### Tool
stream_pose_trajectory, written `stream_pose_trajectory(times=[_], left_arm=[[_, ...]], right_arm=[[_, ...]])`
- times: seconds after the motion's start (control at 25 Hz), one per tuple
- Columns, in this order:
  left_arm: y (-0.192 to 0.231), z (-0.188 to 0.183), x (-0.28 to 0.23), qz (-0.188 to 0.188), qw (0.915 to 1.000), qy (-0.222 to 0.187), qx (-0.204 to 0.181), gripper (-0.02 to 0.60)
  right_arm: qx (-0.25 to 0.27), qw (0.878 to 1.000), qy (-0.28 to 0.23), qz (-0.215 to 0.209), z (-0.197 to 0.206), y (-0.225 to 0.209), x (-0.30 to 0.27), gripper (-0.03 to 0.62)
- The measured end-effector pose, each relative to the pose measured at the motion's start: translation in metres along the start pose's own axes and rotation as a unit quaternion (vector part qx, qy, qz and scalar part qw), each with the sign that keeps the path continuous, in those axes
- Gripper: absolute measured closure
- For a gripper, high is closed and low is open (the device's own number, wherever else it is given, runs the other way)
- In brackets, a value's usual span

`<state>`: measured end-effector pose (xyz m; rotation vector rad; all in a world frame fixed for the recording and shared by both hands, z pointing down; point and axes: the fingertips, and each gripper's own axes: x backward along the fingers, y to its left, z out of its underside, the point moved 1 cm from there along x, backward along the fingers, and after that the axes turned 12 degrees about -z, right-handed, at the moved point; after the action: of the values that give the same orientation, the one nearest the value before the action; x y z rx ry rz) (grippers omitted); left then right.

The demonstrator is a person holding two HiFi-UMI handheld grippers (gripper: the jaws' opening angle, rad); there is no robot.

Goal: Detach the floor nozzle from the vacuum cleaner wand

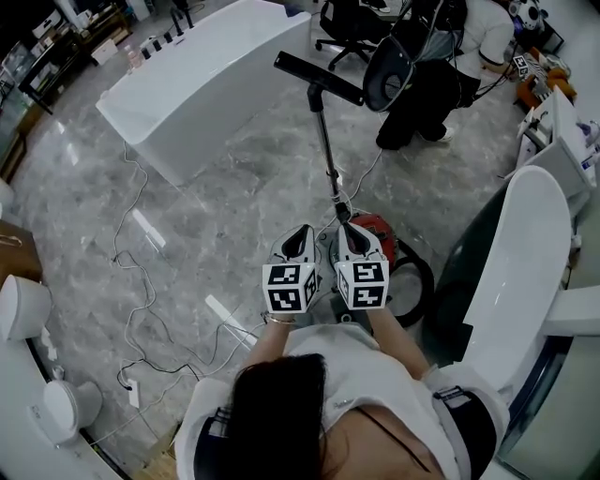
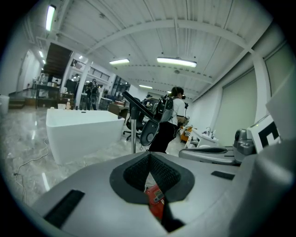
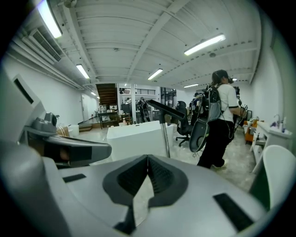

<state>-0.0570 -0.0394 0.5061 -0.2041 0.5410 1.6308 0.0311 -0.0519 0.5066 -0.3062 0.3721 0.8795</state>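
The vacuum wand (image 1: 326,150) stands tilted up from the red canister (image 1: 382,231) on the floor, and the black floor nozzle (image 1: 317,77) sits on its far upper end. My left gripper (image 1: 302,231) and right gripper (image 1: 352,229) are side by side just short of the canister, both shut with nothing in them. In the left gripper view the nozzle (image 2: 138,105) and wand (image 2: 134,139) rise ahead of the shut left gripper (image 2: 149,157), with a bit of red canister (image 2: 156,199) below. The right gripper view shows the nozzle (image 3: 166,109) beyond the shut right gripper (image 3: 148,159).
A long white bathtub (image 1: 202,80) lies to the far left of the wand, and another white tub (image 1: 525,272) is close on the right. A person (image 1: 441,75) stands beyond the nozzle near an office chair (image 1: 352,23). Cables (image 1: 141,281) trail over the marble floor on the left.
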Motion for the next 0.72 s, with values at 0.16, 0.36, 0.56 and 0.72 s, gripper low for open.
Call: stream_pose_trajectory(times=[0.16, 0.36, 0.56, 0.72], left_arm=[[0.016, -0.012, -0.013, 0.006, 1.0, -0.001, -0.006, 0.578], [0.033, -0.019, -0.024, 0.013, 0.9998, 0.0, -0.014, 0.578], [0.048, -0.02, -0.03, 0.028, 0.9994, 0.008, -0.02, 0.578], [0.058, -0.024, -0.035, 0.03, 0.9992, 0.009, -0.025, 0.578]], right_arm=[[-0.003, 1.0, 0.002, 0.006, -0.009, 0.002, -0.021, 0.579], [-0.003, 1.0, -0.008, 0.002, -0.02, 0.011, -0.043, 0.579], [-0.016, 1.0, -0.002, 0.013, -0.019, 0.02, -0.059, 0.579], [-0.021, 0.999, -0.006, 0.026, -0.02, 0.02, -0.063, 0.579]])
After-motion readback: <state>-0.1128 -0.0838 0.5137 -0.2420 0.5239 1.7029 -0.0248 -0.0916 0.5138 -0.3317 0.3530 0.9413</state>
